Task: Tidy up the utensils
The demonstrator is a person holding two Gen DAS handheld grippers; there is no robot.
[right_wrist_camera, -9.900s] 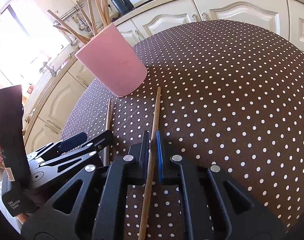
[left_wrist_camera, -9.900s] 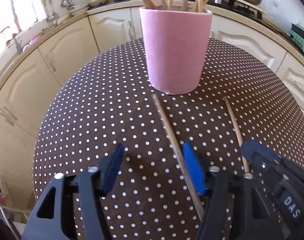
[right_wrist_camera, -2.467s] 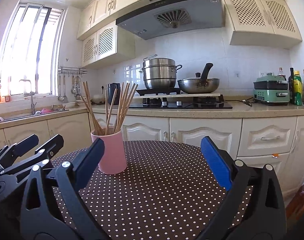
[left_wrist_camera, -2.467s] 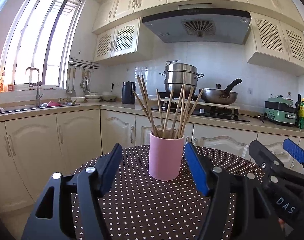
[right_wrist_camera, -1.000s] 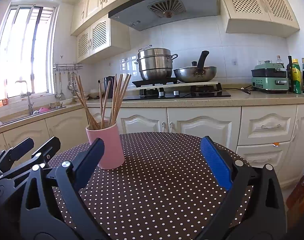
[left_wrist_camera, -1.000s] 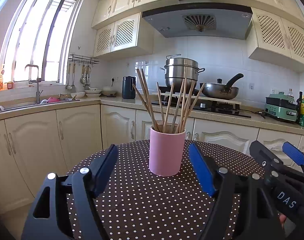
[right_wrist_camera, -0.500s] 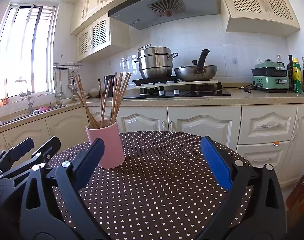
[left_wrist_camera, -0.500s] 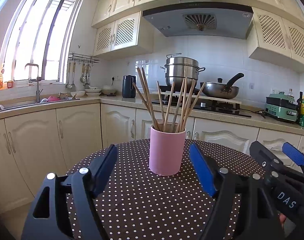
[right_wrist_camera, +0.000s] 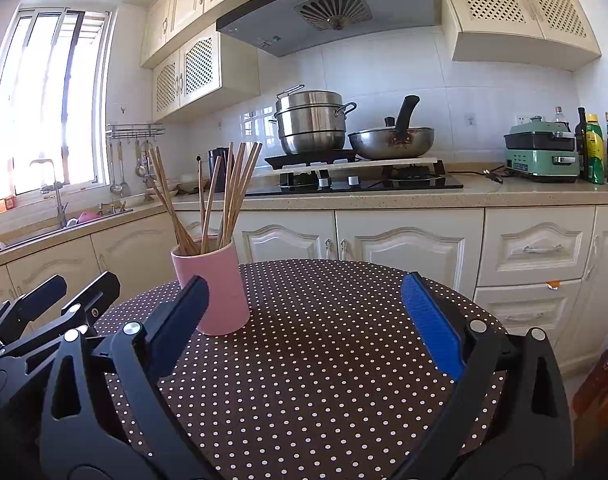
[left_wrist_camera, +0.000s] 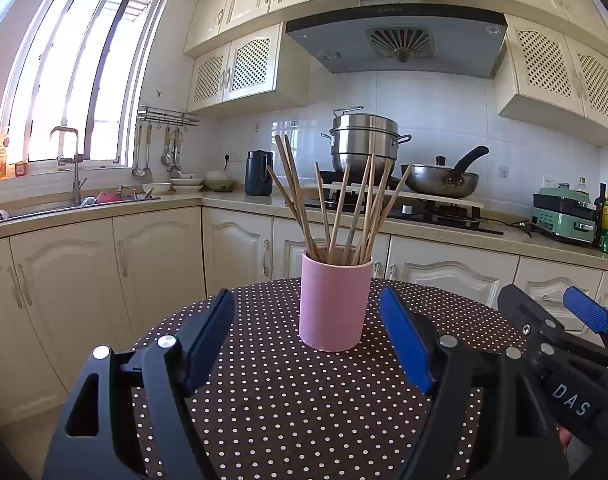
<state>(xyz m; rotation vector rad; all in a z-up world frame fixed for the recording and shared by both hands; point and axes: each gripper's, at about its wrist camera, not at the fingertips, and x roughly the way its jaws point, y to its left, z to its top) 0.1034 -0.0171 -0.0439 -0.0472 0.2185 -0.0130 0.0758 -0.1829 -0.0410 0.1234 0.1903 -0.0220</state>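
Since ten seconds ago, the two chopsticks lying on the dotted cloth have gone into the cup, and both grippers have lifted from pointing down at the cloth to level, pulled back from the cup. The chopsticks (left_wrist_camera: 346,208) are plain light-brown wooden sticks, fanned out and leaning at different angles. The left hand-held gripper (left_wrist_camera: 307,342) is held level with its blue-padded jaws spread wide and holding nothing, framing the cup. The right hand-held gripper (right_wrist_camera: 304,320) is likewise wide apart and empty, just beside the left one. The pink cup (left_wrist_camera: 336,304) stands upright on the round counter (left_wrist_camera: 279,408) with its brown, white-dotted cloth, holding all the chopsticks.
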